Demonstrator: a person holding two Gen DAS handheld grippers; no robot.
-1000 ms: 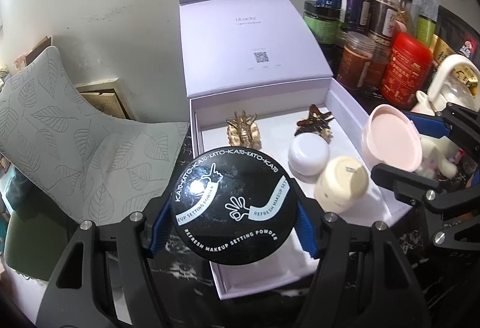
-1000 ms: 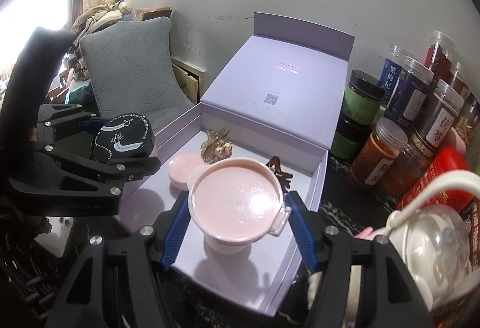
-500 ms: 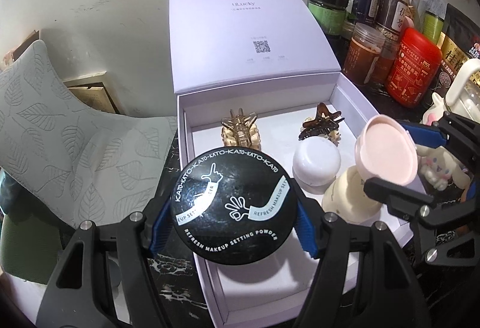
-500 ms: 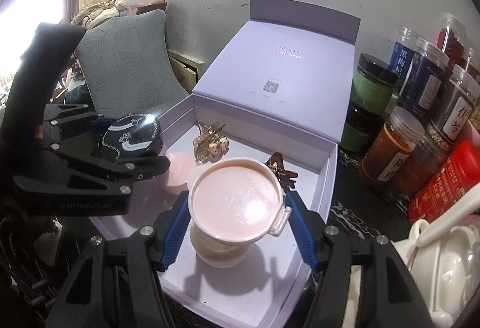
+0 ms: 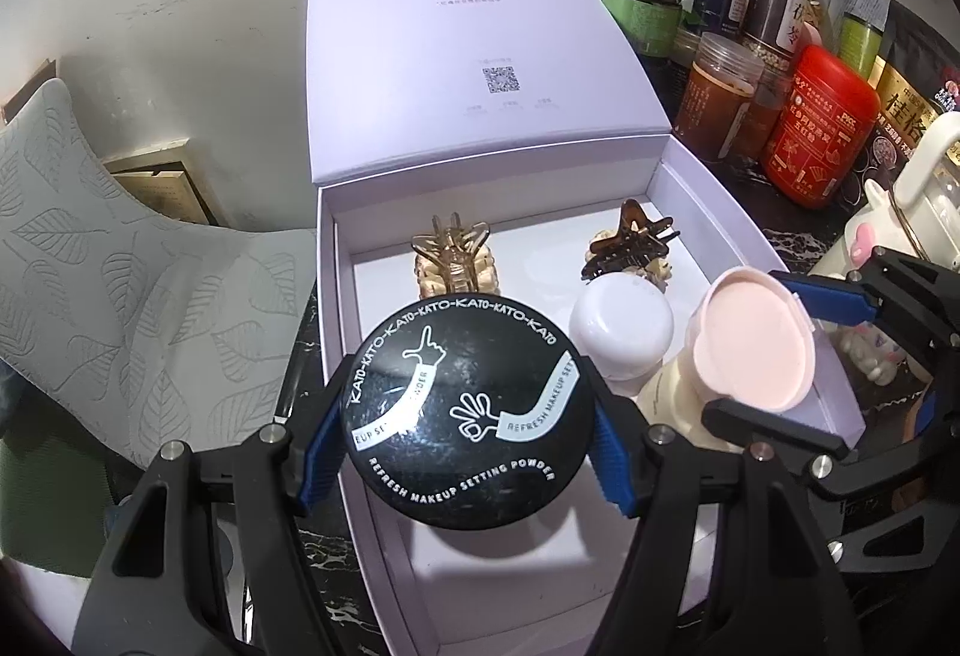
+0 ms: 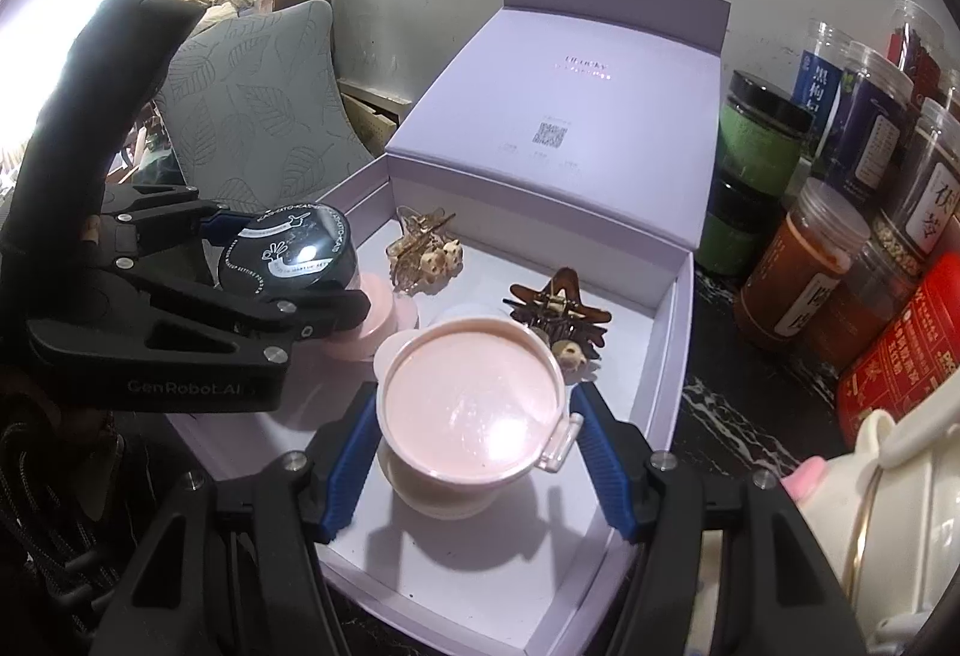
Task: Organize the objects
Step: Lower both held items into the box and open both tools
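over the lilac box (image 5: 708, 176), left gripper (image 5: 468, 428) clamps black powder jar (image 5: 462, 410), right gripper (image 6: 474, 446) pink compact (image 6: 474, 410)

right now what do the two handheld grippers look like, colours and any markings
Both the left gripper and right gripper are matte black frames with silver screw heads and ribbed blue finger pads. The left one's side carries pale GenRobot.AI lettering.

Black marble-look countertop (image 6: 729, 416) w/ white veins carries open lilac gift box (image 5: 708, 188), lid up; spice jars (image 5: 723, 95) and red canister (image 5: 819, 128) just beside, at box's right.
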